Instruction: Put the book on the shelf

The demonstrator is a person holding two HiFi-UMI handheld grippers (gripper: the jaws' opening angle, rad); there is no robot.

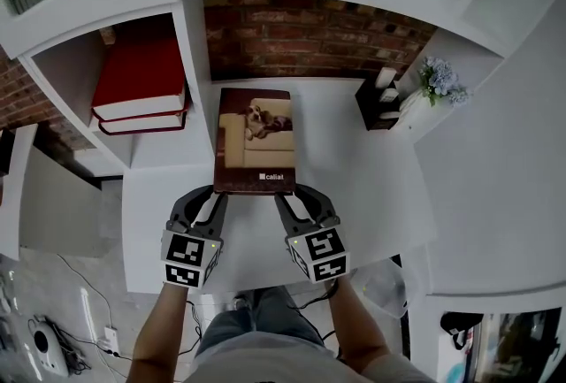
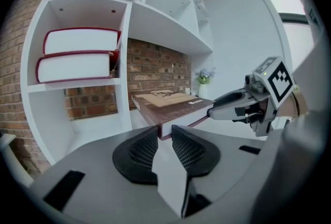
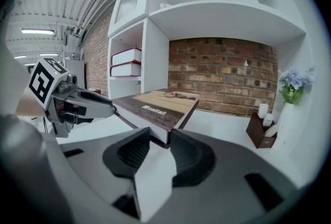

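the book (image 1: pixel 255 141), brown-covered with a picture of a dog on a sofa, is held flat and level over the white desk (image 1: pixel 354 187), in front of the brick wall (image 1: pixel 309 32) at the back of the open bay. its spine is on the left and its near edge faces the person. the left gripper (image 1: pixel 214 192) pinches the near left corner, its two jaws closed on the edge of the cover and pages. the right gripper (image 1: pixel 294 193) pinches the near right corner in the same way, just below the white print on the cover. the two grippers sit side by side, each in one of the person's hands.

to the left, in a compartment of the white shelf unit (image 1: pixel 190 45), two red books (image 1: pixel 141 80) lie stacked flat. at the right back of the desk stands a small dark box (image 1: pixel 376 103) holding white items, with a bunch of pale flowers (image 1: pixel 439 79) just beside it.
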